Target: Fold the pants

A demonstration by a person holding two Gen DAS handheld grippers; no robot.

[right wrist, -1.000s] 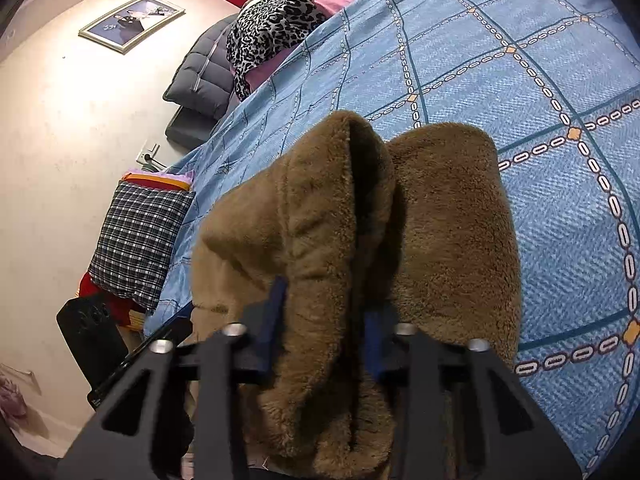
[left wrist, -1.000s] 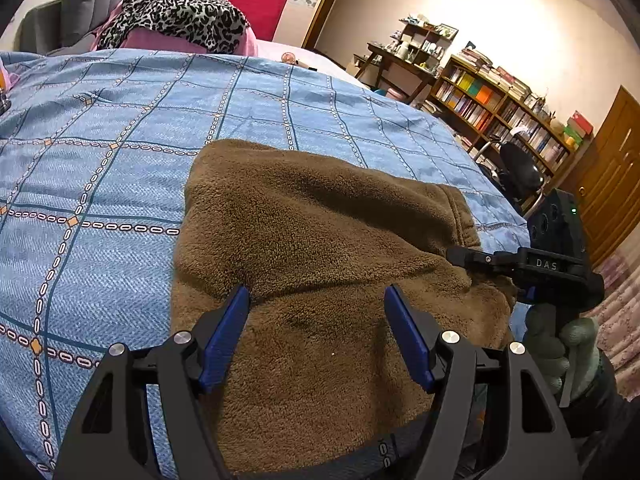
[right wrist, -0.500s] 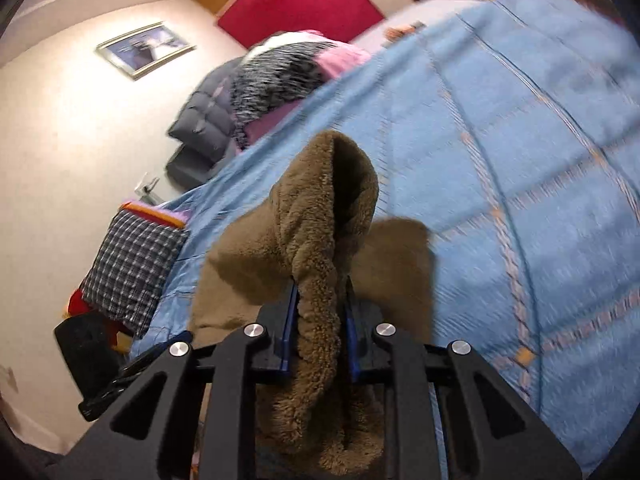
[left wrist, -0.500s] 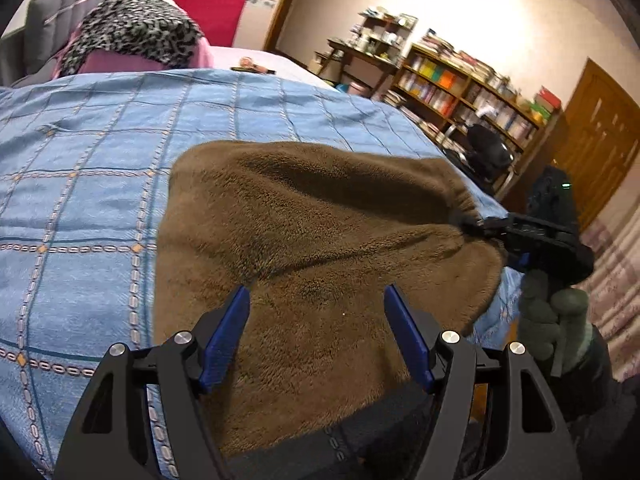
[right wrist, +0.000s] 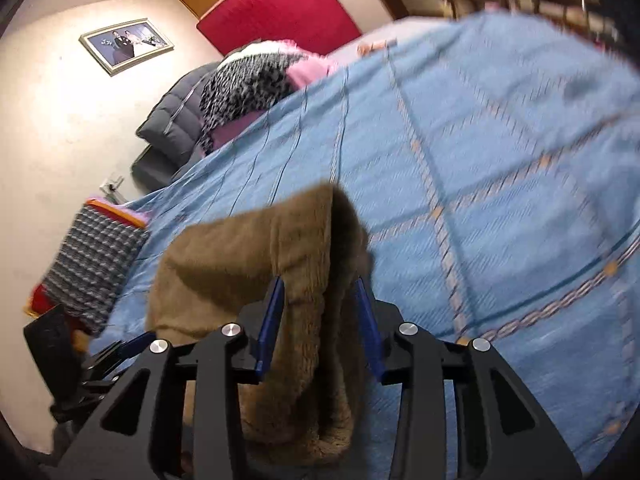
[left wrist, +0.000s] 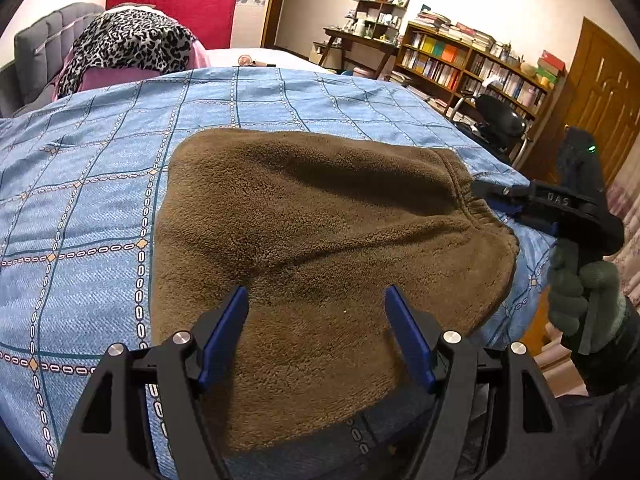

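Two tongs work brown pants [left wrist: 320,240] folded on a blue bed [left wrist: 80,220]: left tongs [left wrist: 316,332] hover open above them, right tongs [right wrist: 320,316] are opening around the waistband. Releasing cleanly, without dragging fabric, should keep the fold square.

Left gripper [left wrist: 316,336]: lower centre of its frame, jaws wide apart, pads clear of anything.
Right gripper [right wrist: 320,312]: lower centre, jaws opening, cloth between.
Gloved hand [left wrist: 580,292]: right edge, gripping the handle.
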